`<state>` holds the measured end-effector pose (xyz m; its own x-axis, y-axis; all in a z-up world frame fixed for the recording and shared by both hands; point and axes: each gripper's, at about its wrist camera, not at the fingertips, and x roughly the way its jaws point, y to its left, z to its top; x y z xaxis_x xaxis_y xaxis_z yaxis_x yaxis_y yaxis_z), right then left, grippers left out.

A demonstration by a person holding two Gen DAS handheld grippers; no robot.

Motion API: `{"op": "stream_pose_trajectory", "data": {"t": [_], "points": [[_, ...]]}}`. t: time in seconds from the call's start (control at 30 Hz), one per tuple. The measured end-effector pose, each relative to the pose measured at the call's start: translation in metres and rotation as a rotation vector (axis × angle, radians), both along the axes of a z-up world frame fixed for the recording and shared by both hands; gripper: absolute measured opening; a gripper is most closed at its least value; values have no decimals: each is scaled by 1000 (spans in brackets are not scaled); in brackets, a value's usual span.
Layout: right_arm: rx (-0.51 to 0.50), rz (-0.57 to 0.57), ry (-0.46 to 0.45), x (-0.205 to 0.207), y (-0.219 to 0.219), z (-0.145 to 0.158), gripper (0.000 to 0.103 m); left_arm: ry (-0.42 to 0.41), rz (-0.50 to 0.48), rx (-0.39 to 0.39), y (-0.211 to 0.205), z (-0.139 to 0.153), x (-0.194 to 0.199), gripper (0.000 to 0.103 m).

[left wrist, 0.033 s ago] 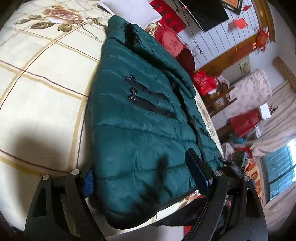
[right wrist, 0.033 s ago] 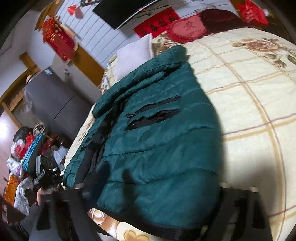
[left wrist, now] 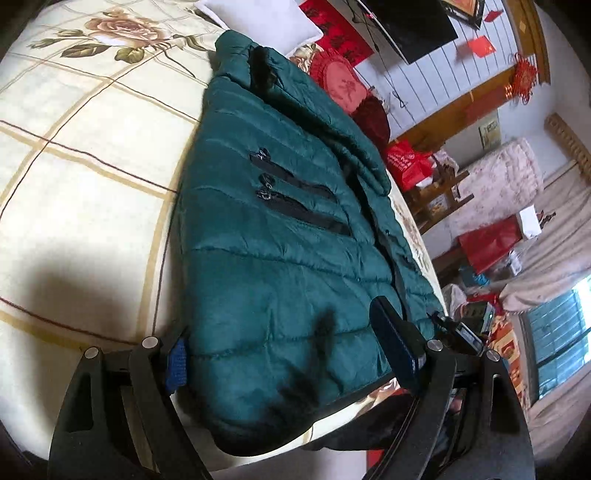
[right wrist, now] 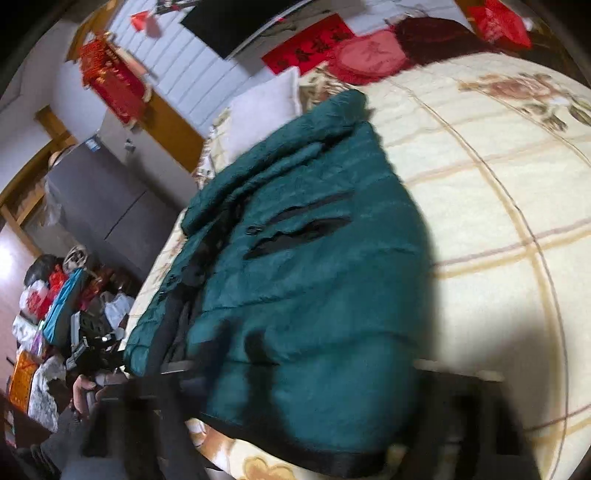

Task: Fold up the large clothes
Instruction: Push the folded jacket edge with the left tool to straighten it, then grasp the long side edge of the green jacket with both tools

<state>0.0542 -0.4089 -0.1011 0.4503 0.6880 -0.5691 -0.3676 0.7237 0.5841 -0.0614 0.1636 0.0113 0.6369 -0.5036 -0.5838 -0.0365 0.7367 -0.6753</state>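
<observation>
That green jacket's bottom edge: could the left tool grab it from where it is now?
Probably yes. The left tool is open, its fingers either side of the green jacket near the hem at the bed edge, and nothing lies between them.

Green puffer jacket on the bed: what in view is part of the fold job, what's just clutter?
Job:
- green puffer jacket, lying on the bed
- left gripper, open, fingers either side of the hem
- right gripper, blurred, state unclear
- bedspread, the folding surface

Clutter:
- white pillow
- red cushion
- red bag
</observation>
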Motion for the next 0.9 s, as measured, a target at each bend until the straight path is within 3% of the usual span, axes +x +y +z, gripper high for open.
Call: {"op": "stream_pose_trajectory", "data": {"t": [0.13, 0.23, 0.37, 0.4, 0.47, 0.53, 0.6, 0.67, 0.9], "points": [[-1, 17, -9, -2, 1, -1, 38, -12, 30, 0, -3, 7, -2, 86], [63, 18, 31, 0, -3, -6, 39, 0, 36, 23, -14, 9, -6, 86], [57, 36, 19, 1, 1, -5, 38, -1, 45, 28, -30, -9, 4, 86], [53, 39, 13, 2, 2, -5, 38, 1, 62, 30, -25, -13, 6, 80], [49, 34, 5, 6, 4, -4, 38, 27, 102, 25, -10, -25, 9, 59], [32, 29, 2, 6, 8, -2, 38, 55, 119, 23, -7, -30, 9, 31], [-11, 44, -54, 0, 15, 8, 34, 68, 113, 33, -10, -33, 7, 19], [-30, 53, -121, -9, 16, 21, 22, 51, 110, 40, -8, -27, 1, 14], [40, 52, -196, -53, 0, 51, 17, 2, 113, 42, 2, -4, -22, 13]]}}
